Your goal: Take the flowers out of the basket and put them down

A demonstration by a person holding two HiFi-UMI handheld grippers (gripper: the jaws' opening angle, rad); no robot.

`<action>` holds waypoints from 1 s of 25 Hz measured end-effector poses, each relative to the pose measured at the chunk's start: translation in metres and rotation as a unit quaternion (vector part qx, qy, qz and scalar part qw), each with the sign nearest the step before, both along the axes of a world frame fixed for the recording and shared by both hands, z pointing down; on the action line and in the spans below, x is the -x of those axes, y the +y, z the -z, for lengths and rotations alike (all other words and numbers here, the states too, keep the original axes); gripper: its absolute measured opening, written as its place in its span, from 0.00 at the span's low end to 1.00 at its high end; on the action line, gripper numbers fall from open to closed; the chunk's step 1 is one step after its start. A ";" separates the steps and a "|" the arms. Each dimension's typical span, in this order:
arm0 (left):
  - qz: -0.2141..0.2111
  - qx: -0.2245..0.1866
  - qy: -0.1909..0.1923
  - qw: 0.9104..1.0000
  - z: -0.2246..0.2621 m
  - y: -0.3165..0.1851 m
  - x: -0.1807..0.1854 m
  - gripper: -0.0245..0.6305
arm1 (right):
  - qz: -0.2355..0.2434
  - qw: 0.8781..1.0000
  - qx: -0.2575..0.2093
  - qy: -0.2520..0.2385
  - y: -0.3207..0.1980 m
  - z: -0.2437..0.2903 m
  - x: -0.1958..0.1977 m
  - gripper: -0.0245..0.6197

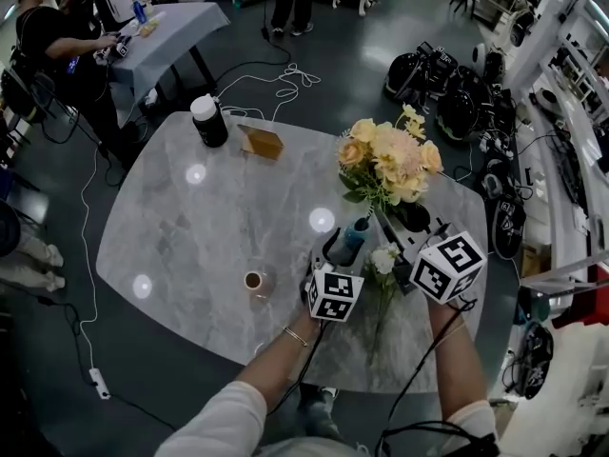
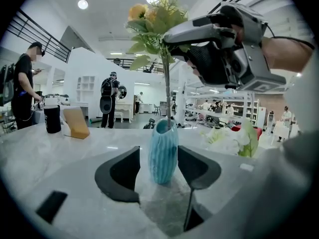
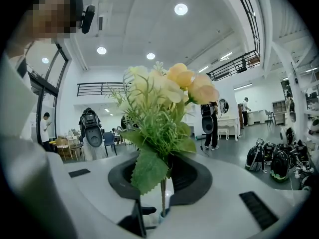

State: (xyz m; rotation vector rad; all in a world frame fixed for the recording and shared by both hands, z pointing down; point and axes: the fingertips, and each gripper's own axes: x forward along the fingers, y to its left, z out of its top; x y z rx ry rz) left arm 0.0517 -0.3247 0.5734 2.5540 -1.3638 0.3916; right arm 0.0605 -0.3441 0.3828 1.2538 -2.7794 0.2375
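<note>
A bouquet of yellow and peach flowers stands upright with my right gripper shut on its stem just under the leaves. In the left gripper view the thin stem runs down into the mouth of a small ribbed blue vase. My left gripper is shut on that vase, one pad on each side, and the vase stands on the marble table. The right gripper hangs directly above the vase. A white flower sprig lies on the table beside the vase.
A black jar with a white lid and a tan block stand at the table's far side. A small cup sits near the front edge. Bags and gear crowd the floor to the right. A person works at a second table.
</note>
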 end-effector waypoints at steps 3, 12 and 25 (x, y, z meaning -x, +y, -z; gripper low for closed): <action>0.002 -0.003 0.003 1.000 0.009 0.003 0.004 0.40 | -0.006 1.000 -0.004 -0.006 0.002 0.009 -0.001 0.16; 0.001 -0.021 0.009 1.000 0.040 0.017 0.009 0.40 | -0.033 0.999 -0.030 -0.018 0.013 0.043 -0.010 0.16; -0.020 -0.045 0.016 0.999 0.105 0.064 0.007 0.40 | -0.080 0.994 -0.053 -0.044 0.070 0.101 -0.043 0.16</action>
